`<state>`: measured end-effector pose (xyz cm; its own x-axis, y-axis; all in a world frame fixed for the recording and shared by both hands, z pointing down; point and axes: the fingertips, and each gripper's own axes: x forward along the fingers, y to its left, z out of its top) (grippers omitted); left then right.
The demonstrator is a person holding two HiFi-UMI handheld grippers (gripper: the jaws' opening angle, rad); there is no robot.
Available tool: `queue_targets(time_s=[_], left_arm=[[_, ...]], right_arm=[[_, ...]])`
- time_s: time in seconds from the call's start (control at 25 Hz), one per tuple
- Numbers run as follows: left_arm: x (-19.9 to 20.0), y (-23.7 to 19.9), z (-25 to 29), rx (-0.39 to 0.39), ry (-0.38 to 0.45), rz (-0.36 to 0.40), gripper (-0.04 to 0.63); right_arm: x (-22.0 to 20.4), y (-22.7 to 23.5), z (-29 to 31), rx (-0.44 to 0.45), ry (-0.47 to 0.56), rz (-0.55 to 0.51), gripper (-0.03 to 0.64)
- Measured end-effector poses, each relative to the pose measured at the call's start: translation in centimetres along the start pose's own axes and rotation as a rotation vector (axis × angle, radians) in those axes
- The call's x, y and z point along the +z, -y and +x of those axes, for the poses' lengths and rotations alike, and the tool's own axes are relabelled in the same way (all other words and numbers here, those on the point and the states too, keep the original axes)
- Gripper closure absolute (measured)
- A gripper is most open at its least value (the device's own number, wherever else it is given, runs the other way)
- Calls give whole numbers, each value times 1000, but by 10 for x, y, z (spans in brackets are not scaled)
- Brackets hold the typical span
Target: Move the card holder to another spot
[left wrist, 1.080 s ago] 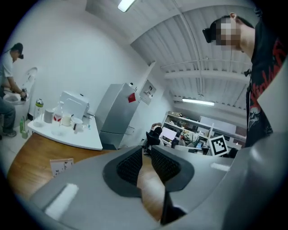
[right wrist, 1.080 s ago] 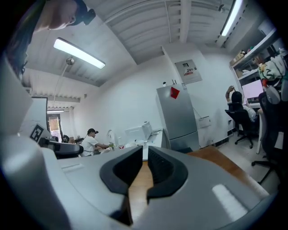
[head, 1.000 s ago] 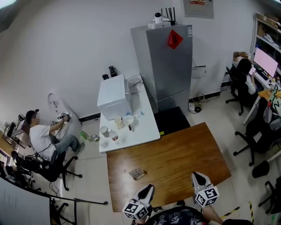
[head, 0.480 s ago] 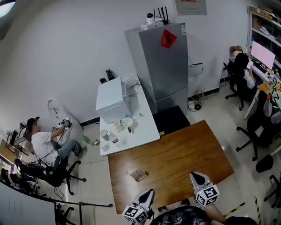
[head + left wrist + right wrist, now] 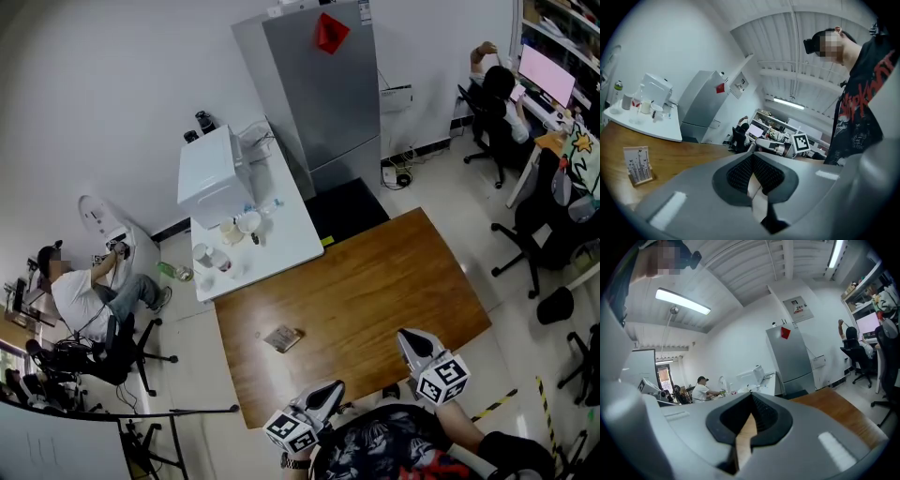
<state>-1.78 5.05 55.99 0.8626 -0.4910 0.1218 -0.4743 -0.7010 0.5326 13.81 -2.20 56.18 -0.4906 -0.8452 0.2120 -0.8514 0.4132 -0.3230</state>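
The card holder (image 5: 281, 337) is a small flat stand with a printed card, on the left part of the brown wooden table (image 5: 375, 291). It also shows in the left gripper view as the card holder (image 5: 638, 165) at far left, upright on the wood. My left gripper (image 5: 330, 394) is held near the table's front edge, to the right of the holder and nearer to me, shut with nothing between its jaws. My right gripper (image 5: 410, 343) hovers at the front right, also shut and empty. Both are apart from the holder.
A white table (image 5: 281, 246) with cups, a bottle and a white appliance (image 5: 214, 178) adjoins the wooden one at the back left. A grey fridge (image 5: 319, 84) stands behind. A person sits at far left (image 5: 80, 295), another at a desk at top right (image 5: 497, 89). Office chairs (image 5: 539, 234) stand right.
The head view has swung, so the whole room shifts up and left in the picture. Both grippers stay near the table's front edge. The card holder has not moved on the table.
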Motion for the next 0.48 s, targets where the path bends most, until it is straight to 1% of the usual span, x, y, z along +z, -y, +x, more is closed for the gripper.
queue_targets(time_s=[0.12,0.28,0.36,0.48], left_arm=[[4,5,0,-30,4,-37,592],[15,6,-4,-106,70,-136,592],[16,12,-3,-160,73,-175,592],[14,22,3,-229,50,-204,591]], right_arm=[[-2,-1,-3,-2,-9,5,617],[-1,-4,-2,7,-11,4,617],[0,-5,-2,10,-6,5,617],[2,-6,-2,10,-1,2,617]])
